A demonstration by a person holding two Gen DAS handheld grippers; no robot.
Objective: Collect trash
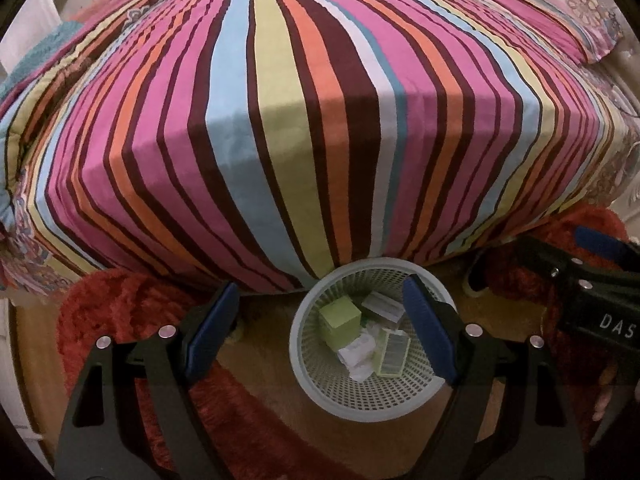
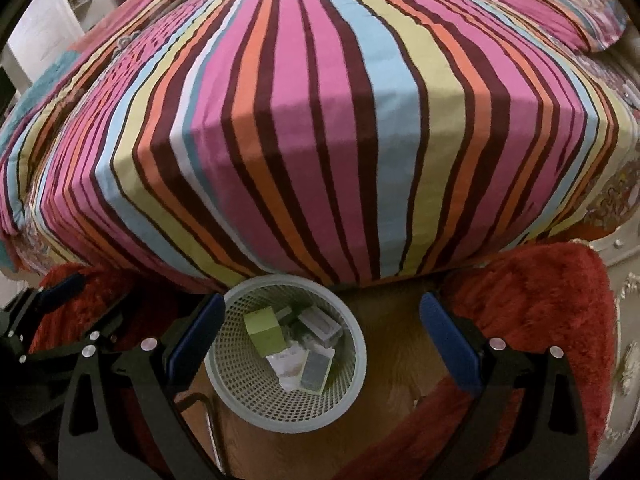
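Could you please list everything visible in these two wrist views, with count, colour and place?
Waste basket: one, pale grey-white mesh, on the wooden floor at the foot of the bed.
Green box: one, light green, inside the basket.
White box: one, white, inside the basket beside the green box.
Crumpled paper: a few white pieces, basket bottom; exact number unclear.
Flat packet: one, green-edged, leaning inside the basket.
Striped bedspread: one, multicoloured, covering the bed.
Patterned pillow: one, pink floral, far right of the bed.
Red rug: shaggy, on the floor on both sides of the basket.
Left tool: black with blue pads, open, empty.
Right tool: same, open, empty.
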